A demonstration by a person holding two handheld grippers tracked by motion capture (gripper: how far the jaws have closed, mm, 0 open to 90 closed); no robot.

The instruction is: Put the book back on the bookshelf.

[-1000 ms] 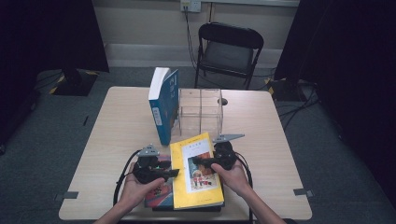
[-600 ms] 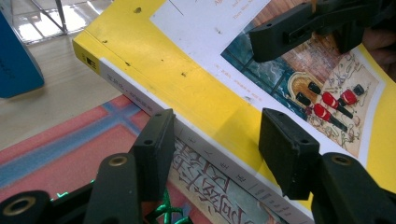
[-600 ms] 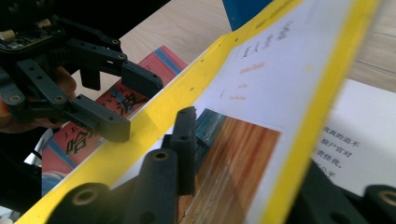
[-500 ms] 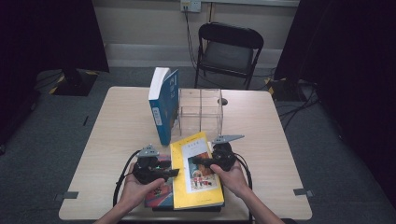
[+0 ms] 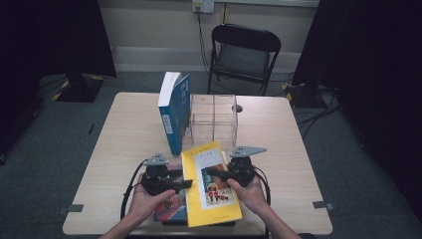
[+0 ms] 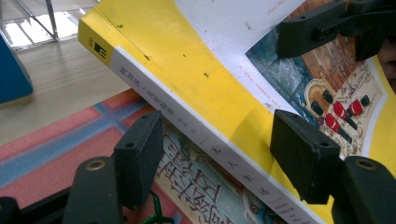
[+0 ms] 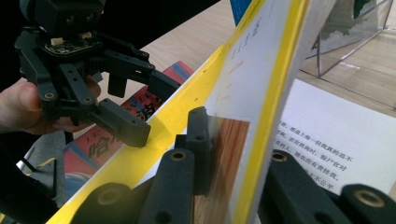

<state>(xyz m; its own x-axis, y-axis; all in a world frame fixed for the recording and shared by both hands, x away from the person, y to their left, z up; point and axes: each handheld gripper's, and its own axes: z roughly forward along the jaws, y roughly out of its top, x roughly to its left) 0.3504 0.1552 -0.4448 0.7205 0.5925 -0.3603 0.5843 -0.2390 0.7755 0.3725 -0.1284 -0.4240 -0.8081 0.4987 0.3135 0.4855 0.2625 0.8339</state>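
Three books: blue book (image 5: 175,112) upright beside one clear organizer (image 5: 214,117), yellow book (image 5: 211,183) lying on a red-blue book (image 5: 169,208) at table's near edge. Right gripper (image 5: 215,174) clamped on yellow book's cover; left gripper (image 5: 183,184) jaws just opening, straddling its spine, pads clear.

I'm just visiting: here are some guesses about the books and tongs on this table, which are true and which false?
1. The right tongs pinch the yellow book's cover. True.
2. The left tongs are clamped on its spine. False: the pads stand either side, apart from it.
3. The blue book lies flat. False: it stands upright beside the clear box.
4. Another book lies under the yellow one. True.
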